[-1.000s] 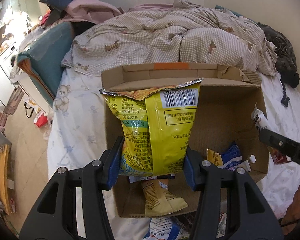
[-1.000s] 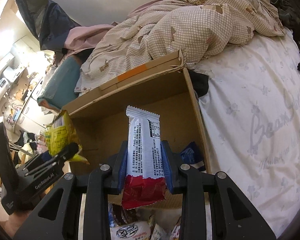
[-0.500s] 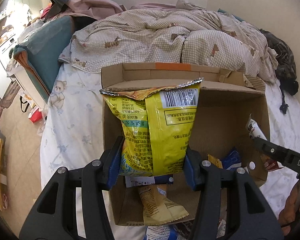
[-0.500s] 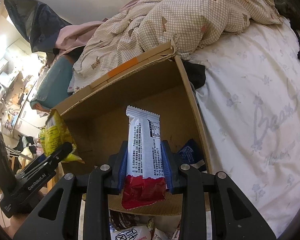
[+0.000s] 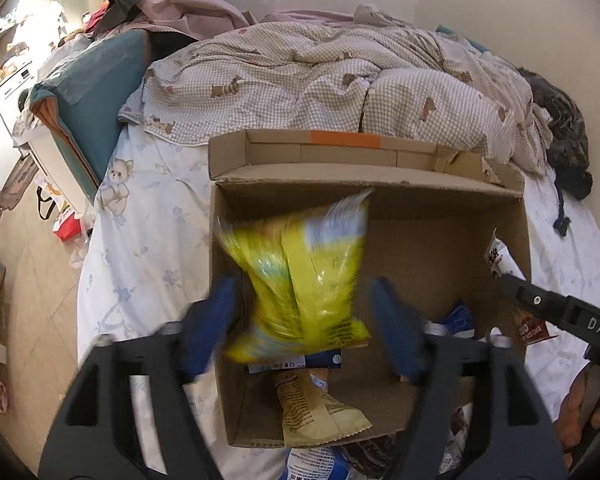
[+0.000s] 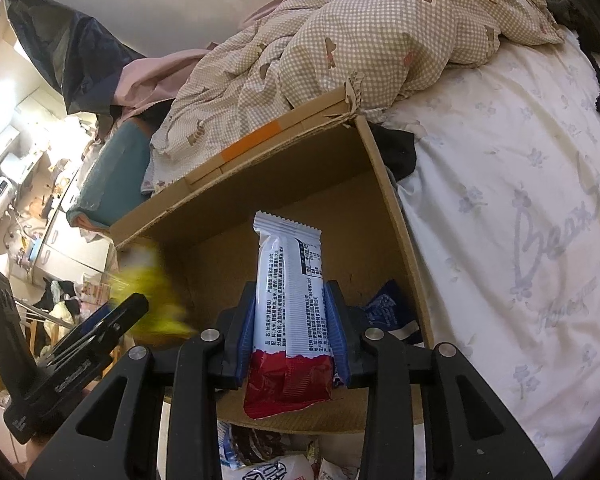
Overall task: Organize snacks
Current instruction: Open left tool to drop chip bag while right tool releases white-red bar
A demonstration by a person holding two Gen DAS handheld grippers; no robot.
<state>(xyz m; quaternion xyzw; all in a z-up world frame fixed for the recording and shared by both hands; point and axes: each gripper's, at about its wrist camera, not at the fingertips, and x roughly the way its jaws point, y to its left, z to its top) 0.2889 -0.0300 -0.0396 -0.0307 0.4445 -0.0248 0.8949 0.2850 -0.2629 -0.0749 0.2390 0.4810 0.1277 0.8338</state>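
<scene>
An open cardboard box (image 5: 340, 182) lies on the bed. My left gripper (image 5: 304, 320) hangs over its near left part, its jaws opening. The yellow snack bag (image 5: 300, 276) is a blur between the pads, clear of both and dropping into the box. My right gripper (image 6: 290, 328) holds a white and red snack bar (image 6: 290, 292) upright over the box (image 6: 396, 216). Its jaws are opening, but the pads still press the bar. A tan packet (image 5: 316, 408) and a blue packet (image 5: 460, 316) lie inside. The right gripper's finger (image 5: 540, 304) shows at the box's right wall.
A checked duvet (image 5: 340, 80) is heaped behind the box, with a dark cloth (image 5: 568, 148) to its right. White bedsheet (image 6: 520, 220) spreads to the right of the box. More snack packets (image 6: 268, 468) lie in front of it. The floor (image 5: 32, 280) drops off at left.
The left jaws have spread apart and the yellow bag has slipped down between them, blurred, toward the box floor. The right gripper still carries the bar in the same place.
</scene>
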